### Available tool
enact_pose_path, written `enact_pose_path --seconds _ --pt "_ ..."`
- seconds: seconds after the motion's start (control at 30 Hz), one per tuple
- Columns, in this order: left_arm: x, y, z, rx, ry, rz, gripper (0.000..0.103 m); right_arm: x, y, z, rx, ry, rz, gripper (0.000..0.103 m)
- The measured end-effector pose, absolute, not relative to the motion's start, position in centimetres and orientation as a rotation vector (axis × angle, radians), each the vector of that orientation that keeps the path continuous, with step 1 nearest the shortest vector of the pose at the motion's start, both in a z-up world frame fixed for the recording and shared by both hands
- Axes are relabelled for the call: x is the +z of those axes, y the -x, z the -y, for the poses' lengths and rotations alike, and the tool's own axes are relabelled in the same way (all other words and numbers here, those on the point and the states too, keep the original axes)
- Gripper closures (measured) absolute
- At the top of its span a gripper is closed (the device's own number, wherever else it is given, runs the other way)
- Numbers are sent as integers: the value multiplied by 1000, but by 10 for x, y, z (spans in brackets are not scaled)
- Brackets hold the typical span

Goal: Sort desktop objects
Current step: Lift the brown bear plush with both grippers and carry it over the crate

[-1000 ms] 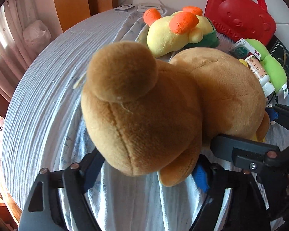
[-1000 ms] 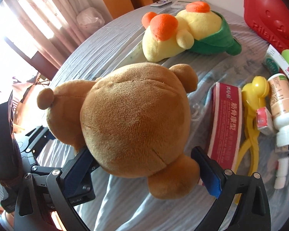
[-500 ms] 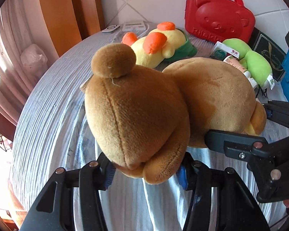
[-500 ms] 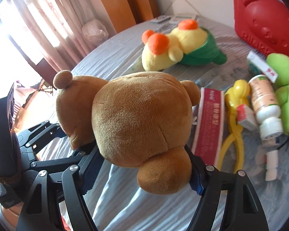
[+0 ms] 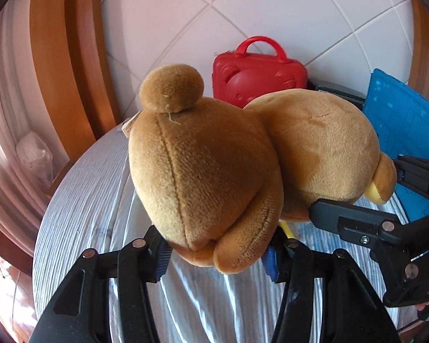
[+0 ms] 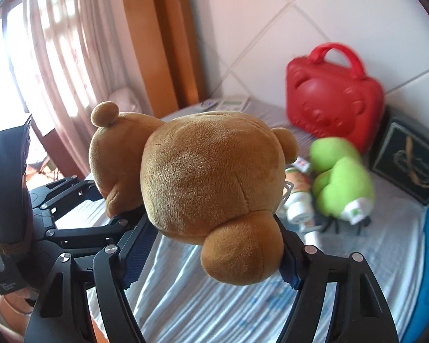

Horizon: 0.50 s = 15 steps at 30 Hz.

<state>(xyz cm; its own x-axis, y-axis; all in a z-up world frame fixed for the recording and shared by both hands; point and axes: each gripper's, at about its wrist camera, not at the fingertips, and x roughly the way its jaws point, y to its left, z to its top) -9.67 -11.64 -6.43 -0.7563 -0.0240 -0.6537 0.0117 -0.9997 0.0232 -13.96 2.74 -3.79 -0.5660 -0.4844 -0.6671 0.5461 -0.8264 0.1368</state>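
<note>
While clamped by both tools, brown bear [image 5: 214, 171] aloft.

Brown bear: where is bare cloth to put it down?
Bare cloth lies under the brown bear toward the near edge, and left toward the curtain. It is crowded right: green plush, bottle and red case.

I'm working in a home. Curtains [image 6: 57, 57] hang at ten o'clock. Plush toys [image 6: 340, 177] lie on a cloth-covered table [image 6: 214, 300].
</note>
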Motion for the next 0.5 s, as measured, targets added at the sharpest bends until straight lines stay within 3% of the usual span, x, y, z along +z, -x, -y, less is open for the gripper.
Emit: enact_pose_path --seconds 0.5 --pt "63 72 -71 -3358 -701 347 52 81 48 -212 -2800 -686 73 29"
